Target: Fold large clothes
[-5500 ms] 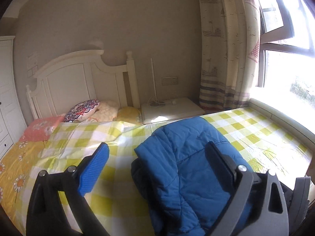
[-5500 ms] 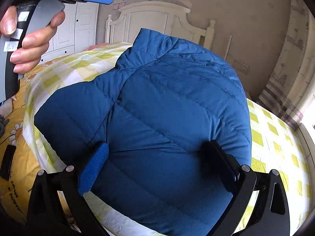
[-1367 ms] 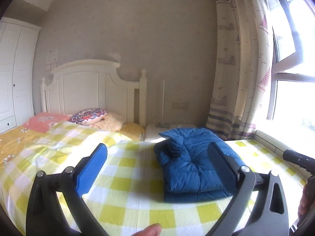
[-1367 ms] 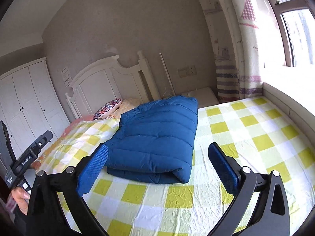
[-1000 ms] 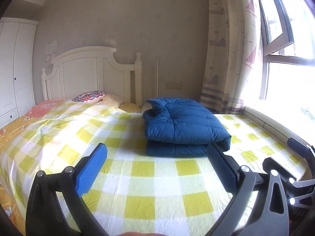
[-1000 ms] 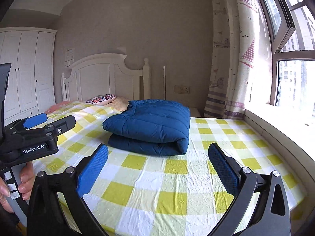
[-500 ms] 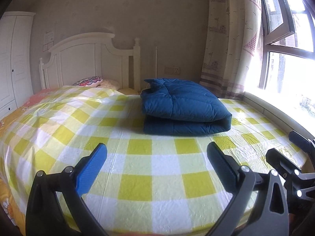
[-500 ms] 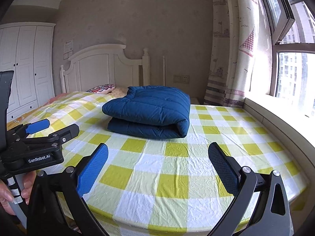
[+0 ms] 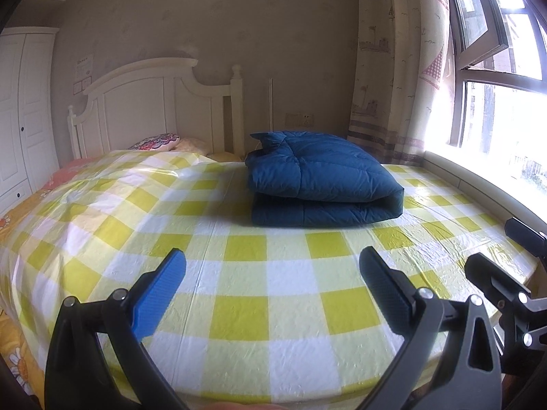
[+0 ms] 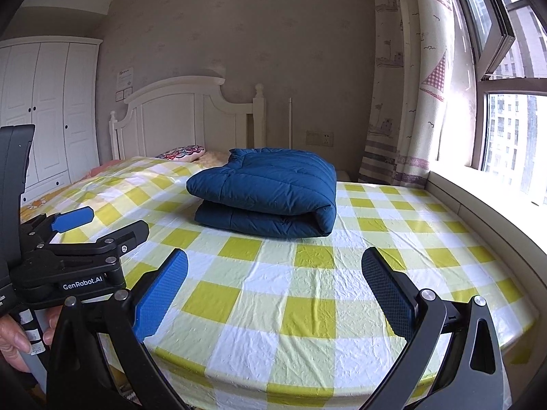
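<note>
**Folded jacket on the bed, both claws wide and empty**

We see the blue padded jacket [image 9: 318, 177] folded into a thick two-layer bundle, its fold facing the window side. It lies on the bed [image 9: 239, 273], on the yellow-and-white checked cover, nearer the white headboard [image 9: 154, 109] than we are. Beside the jacket, toward the headboard, sit a patterned pillow [image 9: 155, 142] and a pale cushion.

Our left claw [image 9: 271, 285] hangs over the foot of the bed, well apart from the jacket, its jaws spread wide with nothing between them. Our right claw [image 10: 273, 287] stands the same way, wide and empty, also well short of the jacket. A hand [image 10: 15, 338] grips the left tool's handle.
</note>
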Motion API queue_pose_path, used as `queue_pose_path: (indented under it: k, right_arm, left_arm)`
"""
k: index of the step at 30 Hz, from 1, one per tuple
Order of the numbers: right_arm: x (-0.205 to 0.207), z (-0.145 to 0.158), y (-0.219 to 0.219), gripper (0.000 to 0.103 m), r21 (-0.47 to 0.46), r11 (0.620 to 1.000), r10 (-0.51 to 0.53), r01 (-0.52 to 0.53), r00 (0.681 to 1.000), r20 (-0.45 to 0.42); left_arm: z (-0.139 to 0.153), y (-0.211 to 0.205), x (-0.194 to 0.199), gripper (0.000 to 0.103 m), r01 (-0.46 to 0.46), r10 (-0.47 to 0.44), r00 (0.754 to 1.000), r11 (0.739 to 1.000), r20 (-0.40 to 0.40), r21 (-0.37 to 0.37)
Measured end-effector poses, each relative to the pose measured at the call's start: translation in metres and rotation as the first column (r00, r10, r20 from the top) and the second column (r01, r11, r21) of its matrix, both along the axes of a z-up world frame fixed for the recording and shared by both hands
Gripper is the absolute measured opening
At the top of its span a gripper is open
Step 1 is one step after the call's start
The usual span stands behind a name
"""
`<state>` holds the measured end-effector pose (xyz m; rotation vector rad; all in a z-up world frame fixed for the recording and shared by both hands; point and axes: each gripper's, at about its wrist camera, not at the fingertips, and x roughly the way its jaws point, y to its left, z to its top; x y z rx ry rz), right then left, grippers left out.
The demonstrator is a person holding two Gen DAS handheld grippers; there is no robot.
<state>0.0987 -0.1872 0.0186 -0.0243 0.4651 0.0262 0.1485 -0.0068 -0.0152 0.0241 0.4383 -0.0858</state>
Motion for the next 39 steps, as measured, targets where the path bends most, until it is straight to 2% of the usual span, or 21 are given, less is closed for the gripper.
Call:
queue_pose_path:
  k: [9,20,39]
  right_arm:
    - [-0.003,-0.002,-0.001,0.098,0.007,1.0,-0.007,0.006,1.0,0.002]
    - [-0.005,-0.002,-0.002,0.098,0.019,1.0,-0.011,0.011,1.0,0.005]
    - [-0.008,-0.006,-0.003,0.098,0.033,0.999,-0.018,0.018,1.0,0.0]
  left_arm:
    - [-0.005,0.0,-0.002,0.101,0.001,-0.001,1.0,1.0,-0.013,0.005]
    - [0.0,-0.003,-0.009,0.101,0.007,-0.008,1.0,1.0,0.02,0.018]
    - [0.001,-0.005,-0.013,0.101,0.015,-0.015,0.999,1.0,0.031,0.027]
